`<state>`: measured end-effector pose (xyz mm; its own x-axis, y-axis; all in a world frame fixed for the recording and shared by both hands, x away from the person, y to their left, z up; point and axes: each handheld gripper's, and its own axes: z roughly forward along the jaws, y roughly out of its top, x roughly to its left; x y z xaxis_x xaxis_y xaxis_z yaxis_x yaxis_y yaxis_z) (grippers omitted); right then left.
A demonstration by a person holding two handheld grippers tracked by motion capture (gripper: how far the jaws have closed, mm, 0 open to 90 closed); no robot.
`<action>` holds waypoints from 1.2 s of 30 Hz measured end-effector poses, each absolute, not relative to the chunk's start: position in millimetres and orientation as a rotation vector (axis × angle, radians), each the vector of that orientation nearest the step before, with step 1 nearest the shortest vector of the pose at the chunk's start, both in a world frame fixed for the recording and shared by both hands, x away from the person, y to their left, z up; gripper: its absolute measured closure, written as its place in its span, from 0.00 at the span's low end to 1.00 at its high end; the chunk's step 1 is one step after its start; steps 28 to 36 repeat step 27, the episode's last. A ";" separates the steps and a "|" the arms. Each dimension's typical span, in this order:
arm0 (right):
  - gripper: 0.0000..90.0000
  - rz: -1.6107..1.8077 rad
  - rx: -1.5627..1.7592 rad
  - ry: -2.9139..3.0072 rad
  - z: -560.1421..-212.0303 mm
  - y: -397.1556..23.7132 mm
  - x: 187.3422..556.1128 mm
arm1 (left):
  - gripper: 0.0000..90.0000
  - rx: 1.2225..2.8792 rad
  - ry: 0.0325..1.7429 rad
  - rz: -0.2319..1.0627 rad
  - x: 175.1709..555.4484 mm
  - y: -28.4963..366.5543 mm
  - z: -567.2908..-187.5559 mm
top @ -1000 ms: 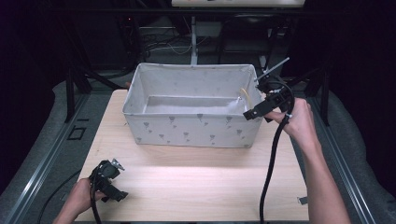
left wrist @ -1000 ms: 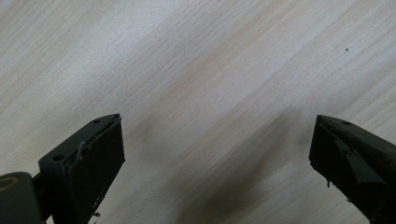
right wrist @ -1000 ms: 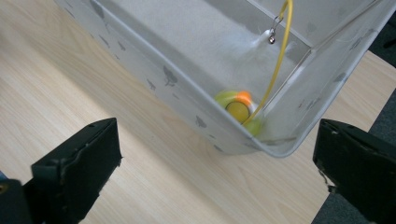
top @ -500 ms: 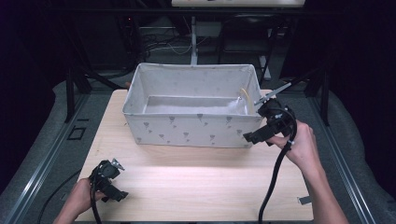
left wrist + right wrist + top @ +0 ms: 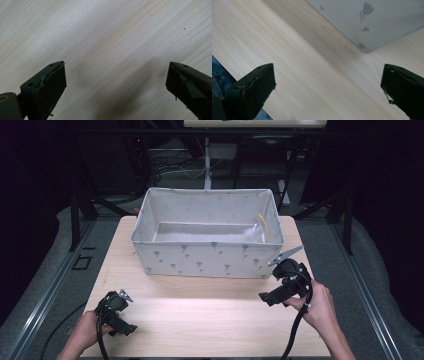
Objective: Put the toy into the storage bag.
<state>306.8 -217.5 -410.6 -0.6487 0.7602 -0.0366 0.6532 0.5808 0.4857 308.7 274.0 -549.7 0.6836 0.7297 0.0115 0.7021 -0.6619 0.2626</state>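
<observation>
A grey fabric bin (image 5: 207, 257) printed with small dark flowers stands at the back middle of the wooden table (image 5: 210, 315). A thin yellowish loop (image 5: 262, 222) leans on its inner right wall. My left gripper (image 5: 122, 322) is held low at the front left corner, and its jaws stand wide apart over bare wood (image 5: 105, 37). My right gripper (image 5: 267, 296) hovers in front of the bin's front right corner, open with nothing in it. That corner of the bin (image 5: 372, 22) is seen past its open jaws.
Dark metal frame legs and cables stand behind the table. Grey floor mats flank both sides. In the right gripper view the table's near edge (image 5: 227, 67) runs at the lower left, with blue denim (image 5: 217, 75) below it.
My right gripper has come away from the bin's right rim, toward me and down to the front right of the table. The left gripper has stayed put.
</observation>
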 end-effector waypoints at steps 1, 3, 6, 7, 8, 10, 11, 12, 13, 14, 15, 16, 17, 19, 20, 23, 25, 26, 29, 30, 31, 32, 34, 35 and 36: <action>0.00 0.658 1.182 2.569 -420.4 -217.1 303.1 | 0.04 2.660 1.149 0.166 308.7 273.9 -550.1; 0.00 0.646 1.186 2.588 -430.0 -217.1 300.4 | 0.04 2.659 1.151 0.163 308.7 273.7 -550.3; 0.00 0.659 1.207 2.591 -440.9 -217.6 298.7 | 0.04 2.658 1.151 0.162 308.8 273.7 -550.3; 0.00 0.650 1.231 2.601 -451.4 -218.0 297.4 | 0.04 2.654 1.157 0.162 308.5 273.5 -550.5; 0.00 0.649 1.231 2.606 -456.5 -218.6 296.9 | 0.04 2.662 1.148 0.166 308.7 274.0 -550.2; 0.00 0.642 1.247 2.611 -465.7 -218.9 295.3 | 0.04 2.663 1.147 0.170 308.9 274.1 -550.2; 0.00 0.642 1.247 2.611 -465.7 -218.9 295.3 | 0.04 2.663 1.147 0.170 308.9 274.1 -550.2; 0.00 0.631 1.228 2.614 -473.5 -218.6 294.2 | 0.04 2.662 1.151 0.164 308.9 273.8 -550.6; 0.00 0.631 1.228 2.614 -473.5 -218.6 294.2 | 0.04 2.662 1.151 0.164 308.9 273.8 -550.6; 0.00 0.628 1.233 2.620 -476.7 -218.9 293.8 | 0.04 2.662 1.148 0.163 309.2 273.6 -550.8; 0.00 0.646 1.247 2.628 -483.9 -219.9 292.6 | 0.04 2.668 1.142 0.160 309.5 272.9 -550.9; 0.00 0.646 1.247 2.628 -483.9 -219.9 292.6 | 0.04 2.668 1.142 0.160 309.5 272.9 -550.9; 0.00 0.624 1.246 2.634 -490.8 -220.4 290.7 | 0.04 2.675 1.135 0.163 310.1 272.6 -550.8; 0.00 0.626 1.262 2.635 -497.5 -222.2 290.1 | 0.04 2.674 1.133 0.168 310.0 272.0 -551.2; 0.00 0.594 1.254 2.644 -499.0 -224.1 290.5 | 0.04 2.673 1.132 0.165 310.0 271.9 -551.2; 0.00 0.571 1.254 2.629 -502.6 -226.2 290.9 | 0.04 2.671 1.132 0.166 309.8 271.6 -551.2; 0.00 0.551 1.255 2.620 -503.5 -228.1 292.0 | 0.03 2.669 1.134 0.173 309.7 271.5 -551.0; 0.00 0.550 1.262 2.614 -504.1 -228.5 292.0 | 0.03 2.666 1.136 0.170 309.6 271.4 -551.2; 0.00 0.526 1.256 2.618 -504.1 -229.8 292.8 | 0.03 2.666 1.136 0.170 309.6 271.4 -551.2; 0.00 0.526 1.256 2.618 -504.1 -229.8 292.8 | 0.03 2.666 1.136 0.170 309.6 271.4 -551.2; 0.00 0.526 1.256 2.618 -504.1 -229.8 292.8 | 0.03 2.666 1.136 0.170 309.6 271.4 -551.2; 0.00 0.526 1.256 2.618 -504.1 -229.8 292.8 | 0.03 2.666 1.136 0.170 309.6 271.4 -551.2; 0.00 0.526 1.256 2.618 -504.1 -229.8 292.8 | 0.03 2.666 1.136 0.170 309.6 271.4 -551.2; 0.00 0.526 1.256 2.618 -504.1 -229.8 292.8 | 0.03 2.666 1.136 0.170 309.6 271.4 -551.2; 0.00 0.526 1.256 2.618 -504.1 -229.8 292.8 | 0.03 2.666 1.136 0.170 309.6 271.4 -551.2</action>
